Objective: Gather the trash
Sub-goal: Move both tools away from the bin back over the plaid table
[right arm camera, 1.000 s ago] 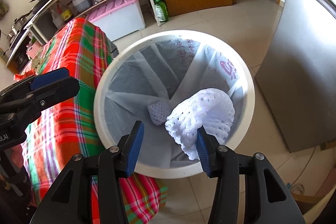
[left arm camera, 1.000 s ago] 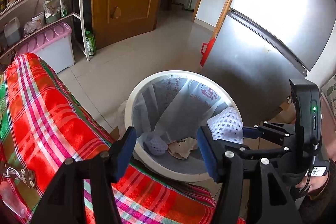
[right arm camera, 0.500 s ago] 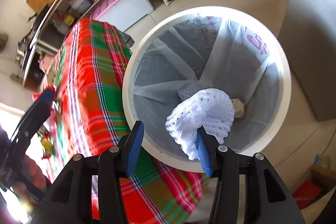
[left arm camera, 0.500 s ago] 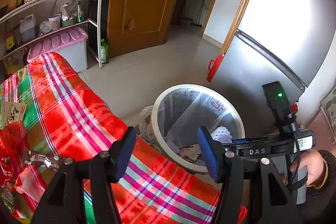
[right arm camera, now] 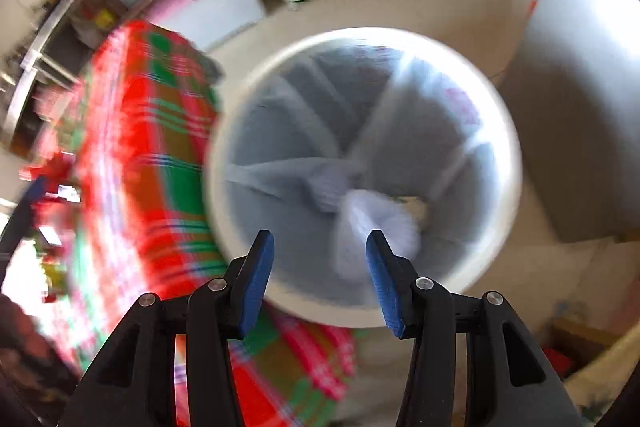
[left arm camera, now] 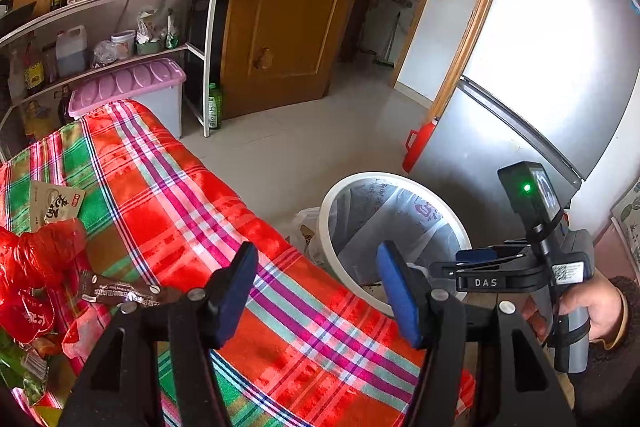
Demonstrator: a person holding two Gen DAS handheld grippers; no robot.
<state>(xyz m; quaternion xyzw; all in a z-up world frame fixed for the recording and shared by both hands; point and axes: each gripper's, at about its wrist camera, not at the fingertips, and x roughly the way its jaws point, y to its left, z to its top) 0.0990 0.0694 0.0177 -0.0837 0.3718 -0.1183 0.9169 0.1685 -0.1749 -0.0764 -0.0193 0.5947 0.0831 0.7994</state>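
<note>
- The right gripper (right arm camera: 318, 269) points down over the white bin (right arm camera: 508, 211), its 2 jaws spread apart.
- The white foam net (right arm camera: 376, 223) looks blurred; it seems to be loose inside the lined bin, just beyond the right-hand pad.
- The left gripper (left arm camera: 316, 293) hangs over the plaid tablecloth (left arm camera: 192, 203), jaws spread, nothing between them.
- Red bags and wrappers (left arm camera: 36, 267) lie on the cloth at the left.
</note>
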